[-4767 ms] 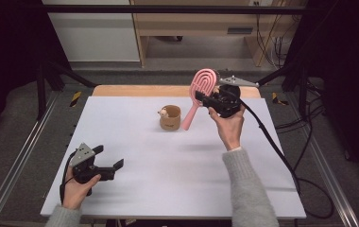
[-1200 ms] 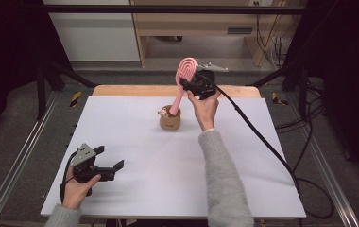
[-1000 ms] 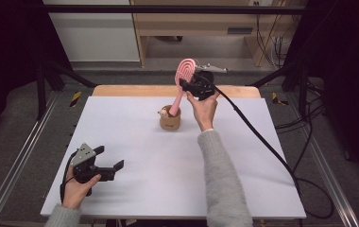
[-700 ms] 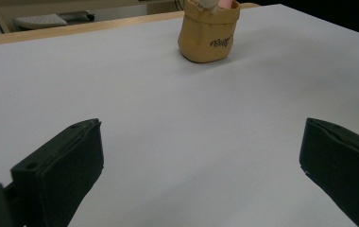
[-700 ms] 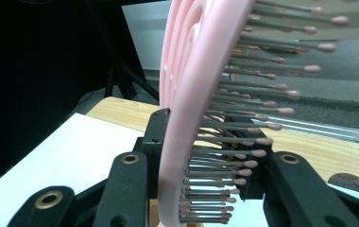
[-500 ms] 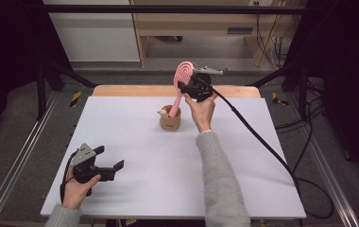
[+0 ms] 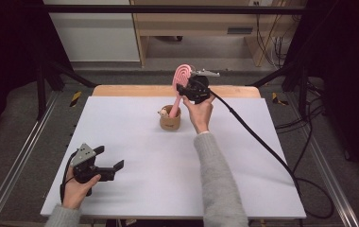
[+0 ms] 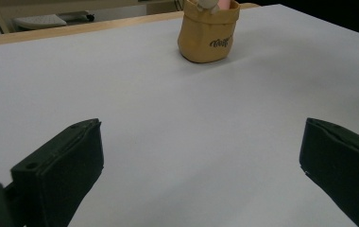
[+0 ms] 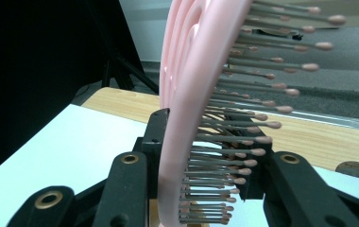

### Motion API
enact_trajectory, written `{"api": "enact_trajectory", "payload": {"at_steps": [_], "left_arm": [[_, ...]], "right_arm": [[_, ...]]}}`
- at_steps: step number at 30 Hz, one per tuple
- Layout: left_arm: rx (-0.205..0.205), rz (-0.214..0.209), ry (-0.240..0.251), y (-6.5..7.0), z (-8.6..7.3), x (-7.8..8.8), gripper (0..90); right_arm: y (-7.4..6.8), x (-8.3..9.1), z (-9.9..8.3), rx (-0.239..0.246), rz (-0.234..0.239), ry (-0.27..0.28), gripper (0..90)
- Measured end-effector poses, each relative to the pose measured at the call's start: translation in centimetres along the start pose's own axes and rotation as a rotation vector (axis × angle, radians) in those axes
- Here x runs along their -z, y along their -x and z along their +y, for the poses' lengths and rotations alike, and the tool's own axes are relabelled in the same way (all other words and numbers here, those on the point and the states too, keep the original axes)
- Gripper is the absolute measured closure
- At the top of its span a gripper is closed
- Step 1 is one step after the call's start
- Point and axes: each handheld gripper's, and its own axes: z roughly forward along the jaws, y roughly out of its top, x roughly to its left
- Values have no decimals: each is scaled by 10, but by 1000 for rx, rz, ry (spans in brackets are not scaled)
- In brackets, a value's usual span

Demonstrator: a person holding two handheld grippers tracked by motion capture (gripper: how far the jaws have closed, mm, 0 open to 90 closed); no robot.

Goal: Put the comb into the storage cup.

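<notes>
A pink hairbrush (image 7: 181, 80) stands nearly upright with its handle down inside a small tan pouch (image 7: 170, 119) at the back middle of the white table (image 7: 135, 156). My right gripper (image 7: 190, 87) is shut on the brush just below its head; in the right gripper view the pink frame and bristles (image 9: 201, 118) rise between the black jaws. The left gripper (image 7: 109, 163) rests open near the front left corner with nothing between its fingers. The left gripper view shows the pouch (image 8: 209, 32) far ahead.
A wooden strip (image 7: 135, 90) runs along the table's far edge. A black cable (image 7: 262, 142) trails from the right gripper across the table's right side to the floor. Metal rails (image 7: 21, 156) flank the table.
The right hand has carried the brush left from beside the pouch and stood its handle in the pouch, then shifted slightly over the last second. The left hand has stayed put.
</notes>
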Motion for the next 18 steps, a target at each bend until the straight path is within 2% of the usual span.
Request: {"api": "enact_trajectory", "payload": {"at_steps": [18], "left_arm": [[1,-1,0,0,0,-1,5]], "right_arm": [[2,-10,-15,-17,1,-30,636]]}}
